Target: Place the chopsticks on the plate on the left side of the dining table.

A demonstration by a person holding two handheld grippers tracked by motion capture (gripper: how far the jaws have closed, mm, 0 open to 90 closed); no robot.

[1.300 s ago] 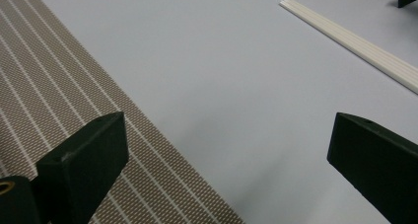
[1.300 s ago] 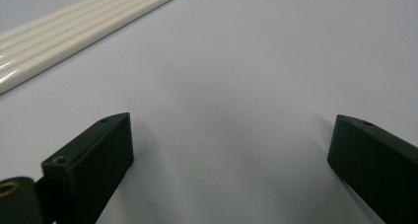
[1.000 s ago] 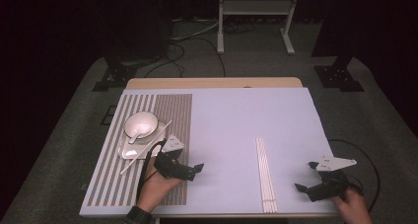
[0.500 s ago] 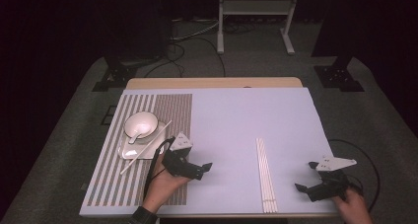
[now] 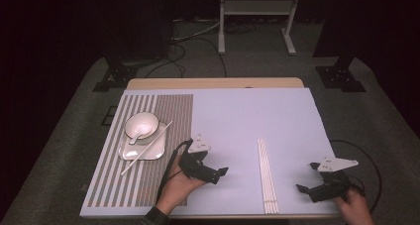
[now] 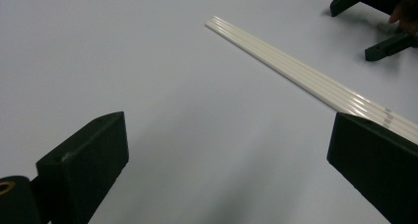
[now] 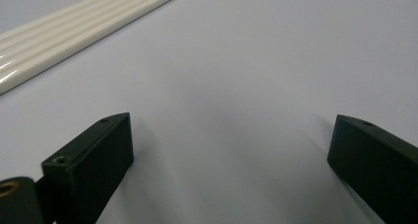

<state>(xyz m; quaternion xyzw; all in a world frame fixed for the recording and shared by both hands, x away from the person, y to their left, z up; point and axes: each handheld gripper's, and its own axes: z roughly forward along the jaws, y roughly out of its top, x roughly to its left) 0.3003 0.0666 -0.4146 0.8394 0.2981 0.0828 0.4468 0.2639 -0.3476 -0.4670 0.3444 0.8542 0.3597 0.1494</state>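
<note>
One chopstick (image 5: 146, 147) already lies across the plate (image 5: 158, 150) beside the bowl (image 5: 141, 124) w/ spoon; four more chopsticks (image 5: 266, 175) (smooth, glossy cream rods, side by side) wait between the grippers. Left gripper (image 5: 220, 174) and right gripper (image 5: 306, 190): both wide open, empty, low over matte pale cloth (image 5: 237, 116). Judged approx. early stage.

Right gripper (image 7: 229, 160) over the pale tabletop (image 7: 256, 61)

Its two black jaws stand wide apart, holding nothing; a row of white chopsticks (image 7: 74, 24) lies side by side at upper left.
</note>
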